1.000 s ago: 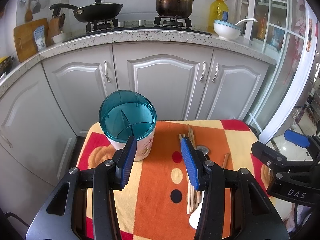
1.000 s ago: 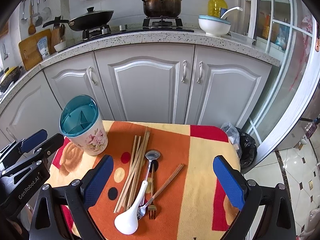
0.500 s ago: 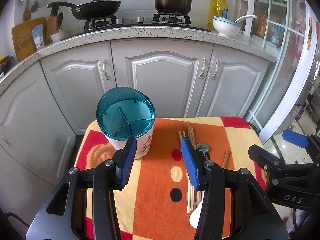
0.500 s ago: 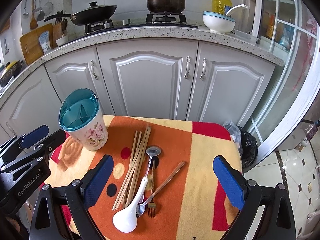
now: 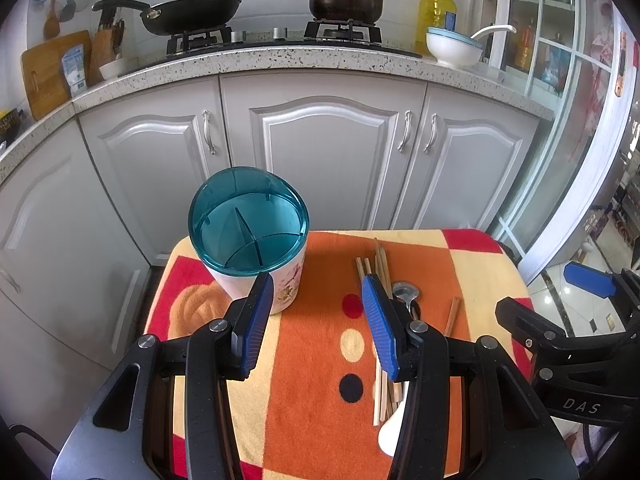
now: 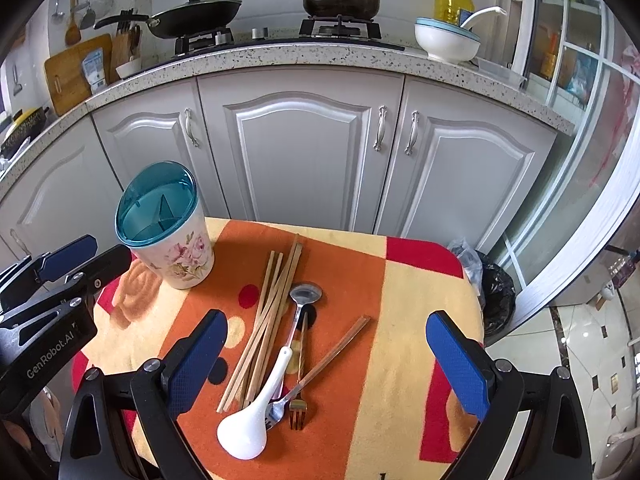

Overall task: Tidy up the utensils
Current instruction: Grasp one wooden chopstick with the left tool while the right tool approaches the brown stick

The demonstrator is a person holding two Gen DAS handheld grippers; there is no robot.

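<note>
A loose pile of utensils lies on an orange, red and cream patterned cloth (image 6: 400, 320) covering a small table. The pile sits directly ahead of the right gripper (image 6: 328, 364), between its two blue pads, which are spread wide and hold nothing. It includes a fan of wooden chopsticks (image 6: 268, 312), a metal spoon (image 6: 300, 304), a white ceramic spoon (image 6: 256, 412) with its bowl nearest the gripper, a small fork (image 6: 298, 400) and one stray chopstick (image 6: 340, 344) angled off to the right. Several pieces overlap.

Ahead and left of that gripper stands the utensil holder (image 6: 172, 240), a floral cup with a teal divided top, upright and empty. In the left wrist view the left gripper (image 5: 316, 320) hovers just before the holder, partly open and empty.

The step in hand looks like a first pick. It would go best by taking one piece clear of the overlap, perhaps the stray chopstick, gripped across its shaft.

The holder sits close to the table's far left edge, so a sideways nudge could tip it off. Open cloth lies to the right of the pile; cabinet doors (image 6: 296, 152) rise beyond the far edge.
</note>
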